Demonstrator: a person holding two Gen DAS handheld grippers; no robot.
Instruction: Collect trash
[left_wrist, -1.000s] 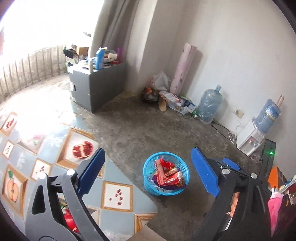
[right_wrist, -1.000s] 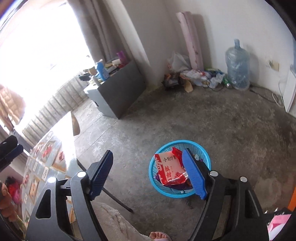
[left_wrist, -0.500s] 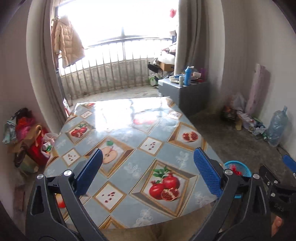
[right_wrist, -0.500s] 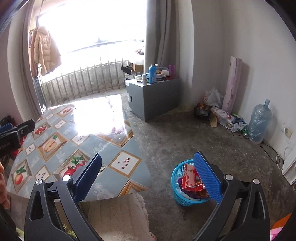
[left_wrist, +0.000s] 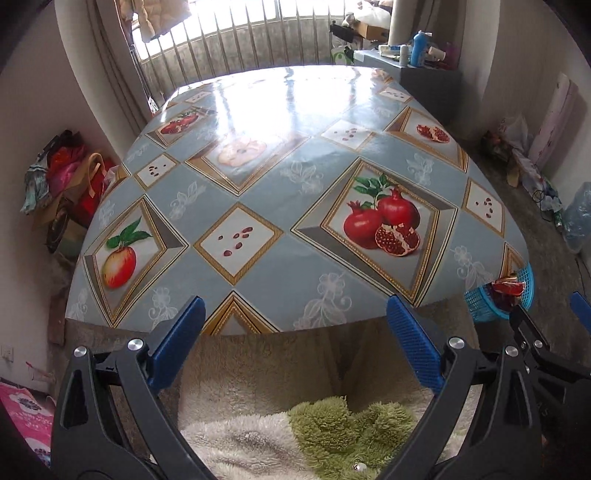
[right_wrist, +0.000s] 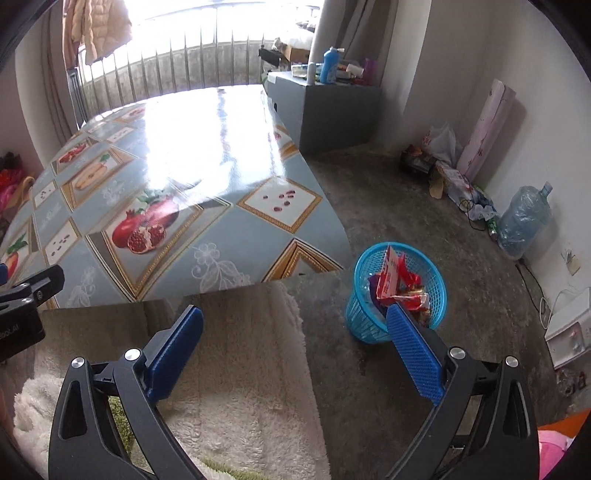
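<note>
Left gripper (left_wrist: 293, 339): your jaws stand wide apart with nothing between them, hovering over the near edge of the table (left_wrist: 280, 206), above the fleece on your lap.
Table: seen from your left gripper, its fruit-print cloth shows no loose litter; the glare at its far end hides detail, so you cannot be sure of that part.
Right gripper (right_wrist: 295, 349): your jaws are also spread and hold nothing, just off the table's right near corner.
Basket (right_wrist: 397, 291): it stands upright on the concrete floor, right of the table's near corner and just ahead of your right-hand finger, whose pad covers part of its near rim.
Wrappers (right_wrist: 400, 284): they lie inside the basket, the tall red-and-white one leaning upright against the far wall.
Key relation: the basket lies right of the table, so your right gripper is nearer to it; your left gripper is nearer the tabletop.
Further rubbish: a heap lies by the wall beyond the basket, well apart from both grippers.
Count: two grippers, one basket, one table; the wrappers overlap, and you can make out at least two.
</note>
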